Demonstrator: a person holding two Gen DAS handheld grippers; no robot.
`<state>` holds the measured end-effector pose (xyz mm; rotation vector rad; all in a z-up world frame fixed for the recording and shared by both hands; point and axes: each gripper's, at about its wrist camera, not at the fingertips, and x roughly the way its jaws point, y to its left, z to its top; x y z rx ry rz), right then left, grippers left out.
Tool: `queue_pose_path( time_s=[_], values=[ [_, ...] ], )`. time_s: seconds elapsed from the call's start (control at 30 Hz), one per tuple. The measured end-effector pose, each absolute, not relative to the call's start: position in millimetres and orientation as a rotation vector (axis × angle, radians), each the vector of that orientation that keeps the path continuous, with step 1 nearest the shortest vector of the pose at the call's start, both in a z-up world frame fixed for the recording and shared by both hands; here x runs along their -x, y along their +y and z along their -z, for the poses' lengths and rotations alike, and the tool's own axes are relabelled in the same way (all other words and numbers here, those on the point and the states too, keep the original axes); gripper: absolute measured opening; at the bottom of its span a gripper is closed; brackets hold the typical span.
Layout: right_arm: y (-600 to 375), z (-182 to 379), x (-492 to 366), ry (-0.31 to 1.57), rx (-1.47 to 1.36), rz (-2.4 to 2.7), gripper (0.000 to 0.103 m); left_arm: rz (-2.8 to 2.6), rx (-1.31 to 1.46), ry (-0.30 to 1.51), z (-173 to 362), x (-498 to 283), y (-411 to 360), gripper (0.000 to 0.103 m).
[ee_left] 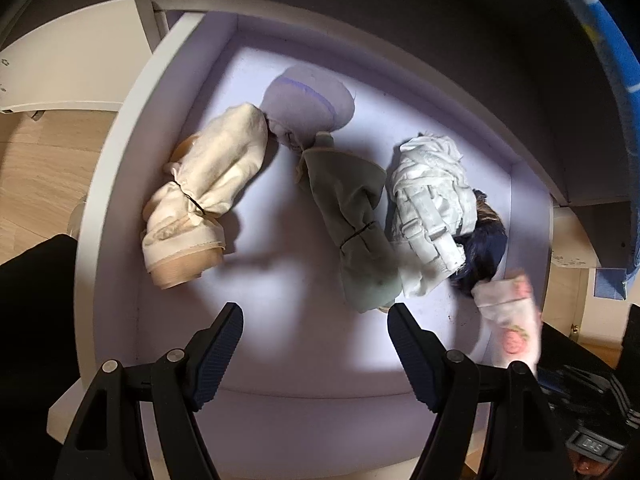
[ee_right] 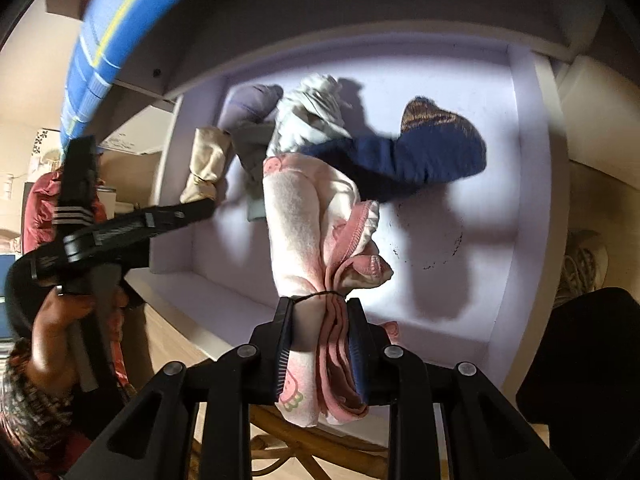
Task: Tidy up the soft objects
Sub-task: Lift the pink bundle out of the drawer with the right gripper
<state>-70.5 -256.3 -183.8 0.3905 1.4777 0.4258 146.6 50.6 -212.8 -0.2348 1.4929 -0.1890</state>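
Right tongs (ee_right: 320, 344): clamped on the pink bundle (ee_right: 308, 232), just below its black tie, holding it above the drawer (ee_right: 536, 200).
Left tongs (ee_left: 316, 340): apart, nothing between them, hanging over the drawer's bare floor.
Ahead of left tongs: cream bundle (ee_left: 204, 188), green bundle (ee_left: 352, 216), white bundle (ee_left: 428, 208).
Blue sock (ee_right: 432, 156): beyond the pink bundle, lying in the drawer.
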Motion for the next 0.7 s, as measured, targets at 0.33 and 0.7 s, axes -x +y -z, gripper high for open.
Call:
queue_pose_path(
  time_s=[0.33,0.7],
  values=[
    [-260.5,159.8,69.7,1.374,-0.434,-0.421,0.027,0.198,0.238,1.51,228.5,-151.4,42.7,0.076],
    [-271.7,144.7,75.0,1.329,-0.441,-0.393,0.027,0.183,0.27,1.535,253.1,-163.2,39.2,0.076]
  ],
)
